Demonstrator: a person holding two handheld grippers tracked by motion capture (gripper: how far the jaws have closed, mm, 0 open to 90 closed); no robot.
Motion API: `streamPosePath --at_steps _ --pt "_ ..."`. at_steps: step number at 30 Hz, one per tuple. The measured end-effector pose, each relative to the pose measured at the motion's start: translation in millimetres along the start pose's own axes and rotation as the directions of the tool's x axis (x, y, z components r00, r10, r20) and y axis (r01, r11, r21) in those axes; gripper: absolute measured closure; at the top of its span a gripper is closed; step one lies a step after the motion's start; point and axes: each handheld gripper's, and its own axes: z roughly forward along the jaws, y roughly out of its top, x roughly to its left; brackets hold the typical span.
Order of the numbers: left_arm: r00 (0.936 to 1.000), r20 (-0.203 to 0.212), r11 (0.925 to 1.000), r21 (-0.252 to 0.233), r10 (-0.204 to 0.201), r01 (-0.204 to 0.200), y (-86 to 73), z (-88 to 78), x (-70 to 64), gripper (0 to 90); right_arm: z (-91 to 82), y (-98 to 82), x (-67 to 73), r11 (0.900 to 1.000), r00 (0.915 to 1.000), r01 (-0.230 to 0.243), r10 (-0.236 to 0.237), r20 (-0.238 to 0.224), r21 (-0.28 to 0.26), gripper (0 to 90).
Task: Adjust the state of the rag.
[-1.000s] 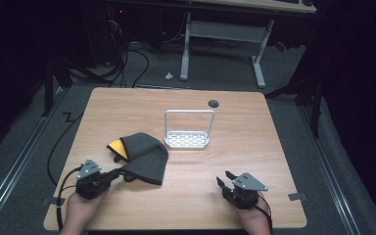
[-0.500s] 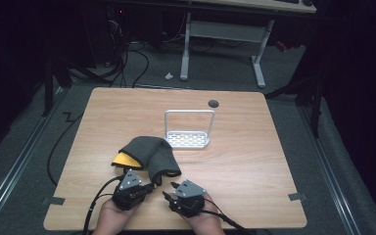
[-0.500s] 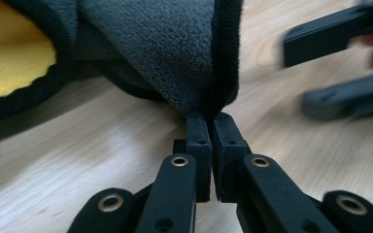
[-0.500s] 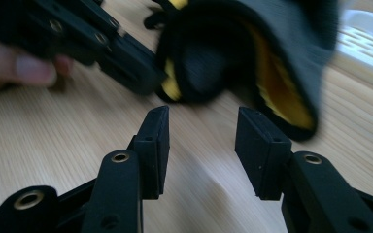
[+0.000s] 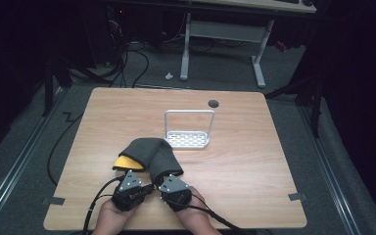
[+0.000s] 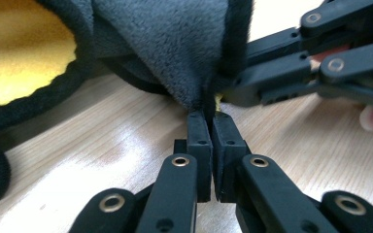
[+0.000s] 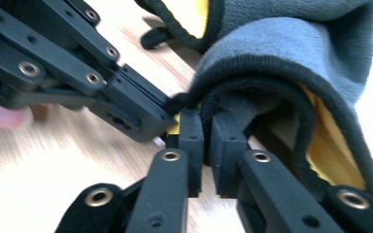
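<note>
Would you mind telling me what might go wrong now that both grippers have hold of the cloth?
1. The left gripper and right gripper pinch the cloth only at its edge, so it might slip out when pulled.
2. The two grippers sit close together and could knock each other.
3. The rack stands just behind; a swung cloth may snag it.

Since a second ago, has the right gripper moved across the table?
Yes. The right gripper has moved left, from right of the white wire rack to the grey and yellow cloth, shut on its edge.
</note>
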Motion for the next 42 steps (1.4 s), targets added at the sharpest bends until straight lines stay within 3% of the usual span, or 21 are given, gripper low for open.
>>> streamPosePath --at_steps 3,11,15,22,26,28,30,32,35,36,38,39,42 --pt "0.9999 -0.009 1.0000 -0.003 -0.005 0.005 -0.6 -1.6 1.9 87.9 -3.3 -1.5 -3.0 1.000 0.9999 -0.014 0.014 0.008 0.006 87.0" --pt "0.9964 -0.058 0.9981 -0.011 -0.061 0.061 -6.2 -12.7 23.3 87.9 -32.0 -23.0 -30.1 0.998 0.9964 -0.059 0.057 0.063 0.027 86.8" --pt "0.9908 -0.082 0.9935 -0.047 -0.107 0.103 -8.0 -24.7 36.7 87.9 -48.8 -34.9 -44.1 0.996 0.9931 -0.079 0.076 0.089 0.032 86.8" --pt "0.9835 -0.111 0.9866 -0.095 -0.143 0.133 -8.8 -38.6 47.1 87.9 -77.1 -46.4 -64.2 0.995 0.9860 -0.093 0.089 0.141 0.022 86.9" --pt "0.9780 -0.131 0.9815 -0.124 -0.162 0.146 -9.4 -46.3 52.6 87.9 -92.2 -56.8 -79.9 0.991 0.9739 -0.135 0.131 0.185 0.007 86.9" --pt "0.9762 -0.136 0.9796 -0.132 -0.169 0.151 -9.7 -48.6 54.3 87.9 -100.3 -61.5 -89.3 0.988 0.9646 -0.153 0.151 0.216 -0.007 86.9" --pt "0.9705 -0.148 0.9732 -0.158 -0.190 0.167 -11.1 -56.5 60.2 87.9 -109.4 -66.5 -99.5 0.983 0.9528 -0.183 0.184 0.242 -0.025 86.9" --pt "0.9706 -0.139 0.9705 -0.169 -0.196 0.172 -11.5 -59.2 62.0 87.9 -119.3 -71.3 -108.9 0.977 0.9412 -0.209 0.214 0.261 -0.049 86.8" --pt "0.9772 -0.141 0.9749 -0.178 -0.159 0.133 -7.3 -61.8 53.9 87.9 -129.7 -73.2 -111.7 0.978 0.9371 -0.194 0.206 0.282 -0.071 86.6" --pt "0.9785 -0.140 0.9734 -0.193 -0.152 0.123 -5.5 -62.9 50.6 87.9 -133.0 -71.7 -110.6 0.980 0.9348 -0.183 0.199 0.294 -0.080 86.6" --pt "0.9797 -0.135 0.9704 -0.211 -0.148 0.117 -3.8 -64.7 48.3 87.8 -140.4 -67.2 -110.5 0.973 0.9285 -0.193 0.222 0.298 -0.125 86.5" --pt "0.9809 -0.120 0.9624 -0.243 -0.153 0.120 -1.2 -68.4 45.7 87.7 -144.2 -65.3 -111.0 0.970 0.9254 -0.197 0.232 0.299 -0.143 86.4" --pt "0.9751 -0.114 0.9566 -0.245 -0.190 0.158 -2.5 -61.9 45.4 86.2 -144.3 -66.1 -114.9 0.957 0.9154 -0.237 0.278 0.291 -0.170 85.9"
